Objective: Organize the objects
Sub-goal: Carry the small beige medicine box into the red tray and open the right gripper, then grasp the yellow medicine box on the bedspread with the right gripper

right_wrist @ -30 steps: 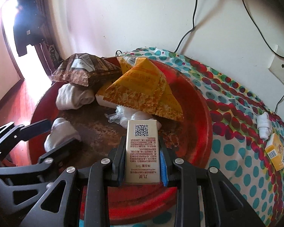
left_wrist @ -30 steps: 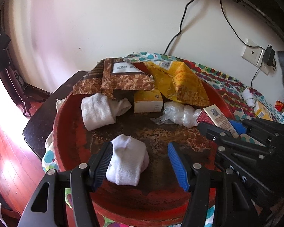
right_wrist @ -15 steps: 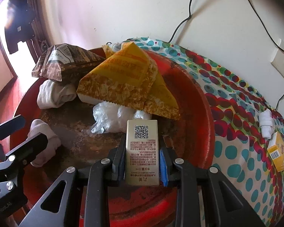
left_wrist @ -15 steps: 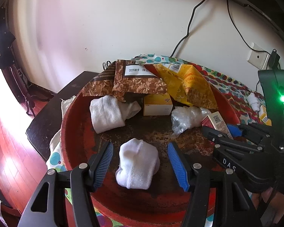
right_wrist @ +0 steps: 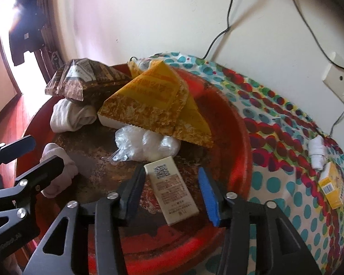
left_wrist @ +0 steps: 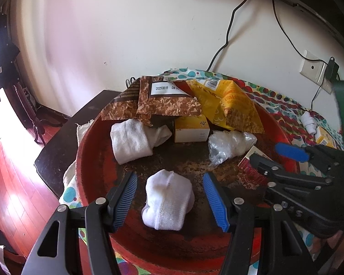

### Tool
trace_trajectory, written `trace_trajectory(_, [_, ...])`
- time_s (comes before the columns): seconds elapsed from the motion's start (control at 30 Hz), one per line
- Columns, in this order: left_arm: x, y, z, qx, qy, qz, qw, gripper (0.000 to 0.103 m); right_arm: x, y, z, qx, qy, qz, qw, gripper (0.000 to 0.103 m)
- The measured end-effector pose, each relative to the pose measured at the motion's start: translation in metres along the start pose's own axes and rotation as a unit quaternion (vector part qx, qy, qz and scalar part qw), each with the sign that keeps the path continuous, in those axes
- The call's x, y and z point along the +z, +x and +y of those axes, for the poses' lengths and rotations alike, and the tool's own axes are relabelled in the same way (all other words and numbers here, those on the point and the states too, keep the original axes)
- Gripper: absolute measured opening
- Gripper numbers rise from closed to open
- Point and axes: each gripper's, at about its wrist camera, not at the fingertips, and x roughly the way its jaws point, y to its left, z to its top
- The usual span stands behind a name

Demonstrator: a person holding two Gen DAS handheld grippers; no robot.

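Note:
A round red tray (left_wrist: 91,183) (right_wrist: 238,142) holds brown snack bags (left_wrist: 167,103), a yellow snack bag (right_wrist: 153,100), two rolled white socks, a small yellow box (left_wrist: 191,128) and a crumpled clear plastic bag (right_wrist: 146,144). My left gripper (left_wrist: 169,194) is open with its jaws on either side of the near white sock (left_wrist: 167,201), apart from it. My right gripper (right_wrist: 172,190) is open over a beige box with a QR code (right_wrist: 172,190) that lies tilted on the tray floor between its jaws.
The tray sits on a polka-dot cloth (right_wrist: 286,160). A white roll (right_wrist: 317,152) and a yellow box (right_wrist: 332,188) lie on the cloth to the right. Black cables and a wall socket (left_wrist: 312,67) are on the wall behind. A dark table edge and wooden floor lie left.
My right gripper opened and let go of the beige box, which now lies tilted in the tray. My left gripper drew back slightly from the near sock.

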Motion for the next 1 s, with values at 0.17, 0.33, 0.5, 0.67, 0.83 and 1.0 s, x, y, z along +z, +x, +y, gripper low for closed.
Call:
trace_trajectory(0.17, [-0.001,-0.001,-0.004,0.001,0.008,-0.002,1.0,0.062,-0.006,-0.023,-0.016,-0.016,0.013,-0.023,1.0,0.064])
trace_trajectory(0.33, [-0.002,-0.002,-0.01,0.004,0.019,-0.004,0.9998,0.062,-0.017,-0.042,-0.048,-0.04,0.039,-0.033,0.998,0.066])
trace_trajectory(0.5, [-0.004,-0.002,-0.014,0.006,0.025,-0.004,0.9997,0.062,-0.034,-0.056,-0.096,-0.075,0.084,-0.037,0.993,0.075])
trace_trajectory(0.67, [-0.006,-0.002,-0.019,0.009,0.033,-0.006,0.9994,0.062,-0.063,-0.072,-0.163,-0.117,0.158,-0.038,0.98,0.082])
trace_trajectory(0.83, [-0.01,-0.001,-0.027,0.008,0.047,-0.009,0.9988,0.062,-0.09,-0.074,-0.221,-0.146,0.232,-0.029,0.961,0.084])
trace_trajectory(1.0, [-0.012,-0.004,-0.034,0.0,0.059,-0.021,0.998,0.062,-0.1,-0.055,-0.25,-0.161,0.256,-0.015,0.953,0.084])
